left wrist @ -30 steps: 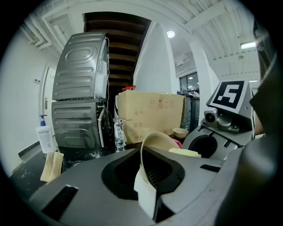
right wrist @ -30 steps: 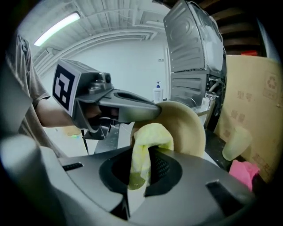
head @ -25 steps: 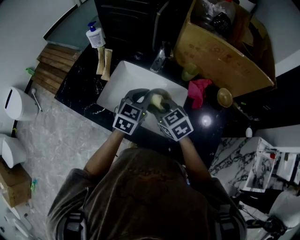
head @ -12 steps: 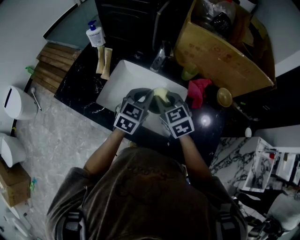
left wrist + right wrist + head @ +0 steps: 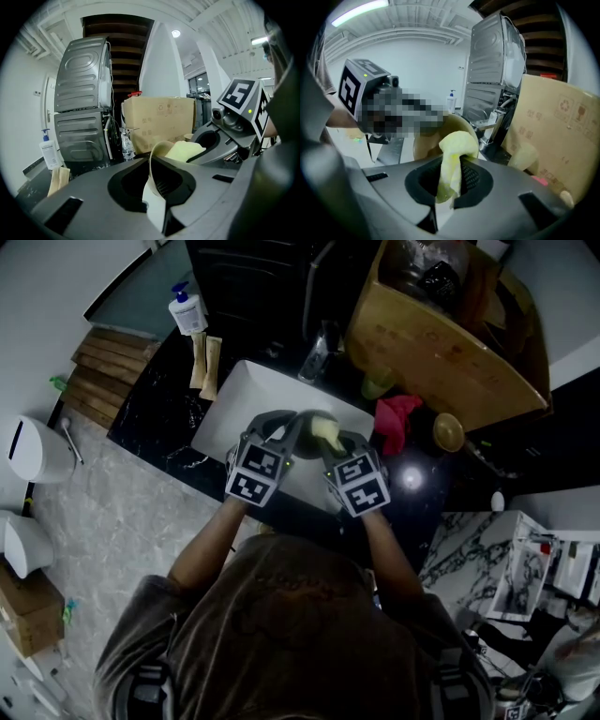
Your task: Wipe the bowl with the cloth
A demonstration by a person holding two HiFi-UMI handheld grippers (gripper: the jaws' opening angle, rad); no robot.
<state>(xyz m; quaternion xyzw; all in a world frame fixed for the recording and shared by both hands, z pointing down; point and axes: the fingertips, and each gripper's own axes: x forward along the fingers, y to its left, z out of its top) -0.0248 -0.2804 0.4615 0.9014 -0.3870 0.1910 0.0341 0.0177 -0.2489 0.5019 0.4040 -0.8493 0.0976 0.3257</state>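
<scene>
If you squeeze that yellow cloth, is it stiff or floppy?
Probably floppy: the cloth bunches and folds where the right gripper pinches it. It looks light too, since one small pinch holds it up. It likely squashes easily against the bowl, so it should bend to the bowl's curve.

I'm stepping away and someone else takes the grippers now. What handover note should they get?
Left gripper: shut on the rim of the beige round bowl, held tilted over the white sink.
Right gripper: shut on the yellow-green cloth, its wad against the bowl's inside.
Done: both things gripped, cloth in contact.
Left: wipe round the inside. How much is already wiped cannot be told.
</scene>
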